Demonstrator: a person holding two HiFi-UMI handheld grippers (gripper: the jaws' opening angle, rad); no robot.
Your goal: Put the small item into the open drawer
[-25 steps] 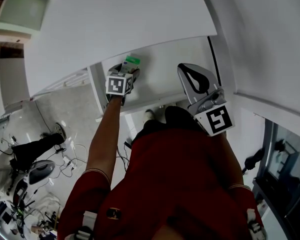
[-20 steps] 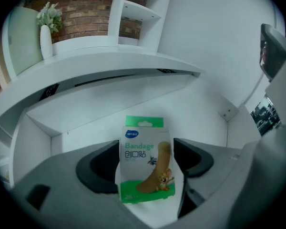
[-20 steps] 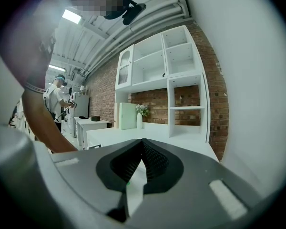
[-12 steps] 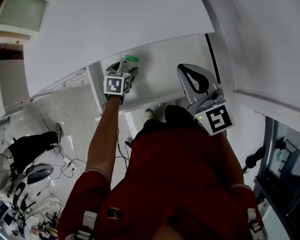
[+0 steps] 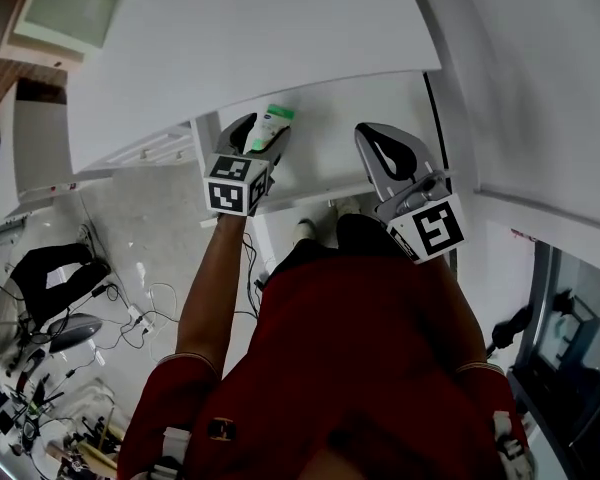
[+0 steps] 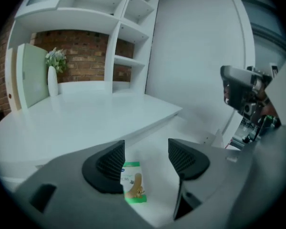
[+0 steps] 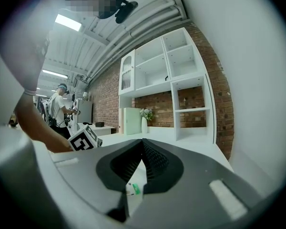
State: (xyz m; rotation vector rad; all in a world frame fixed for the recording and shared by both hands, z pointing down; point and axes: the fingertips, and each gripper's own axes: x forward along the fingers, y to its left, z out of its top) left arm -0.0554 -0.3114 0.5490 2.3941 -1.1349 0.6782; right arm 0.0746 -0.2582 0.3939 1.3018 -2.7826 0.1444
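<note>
The packet (image 6: 132, 189) lies loose in the drawer (image 6: 158, 187) beneath the left hand-held gripper's (image 6: 147, 161) spread, just-narrowing jaws, lengthwise along them (right hand-held gripper (image 7: 142, 163), pressed together, sits farther off).

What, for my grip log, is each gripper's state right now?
Left gripper: open, fingers just closing a little, gripping nothing; packet lies loose beneath.
Right gripper: closed, empty.

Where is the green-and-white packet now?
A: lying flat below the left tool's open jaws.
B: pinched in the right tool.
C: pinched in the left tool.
A: the packet lies flat on the white surface, with the left tool's jaws apart, neither pressing it.
</note>
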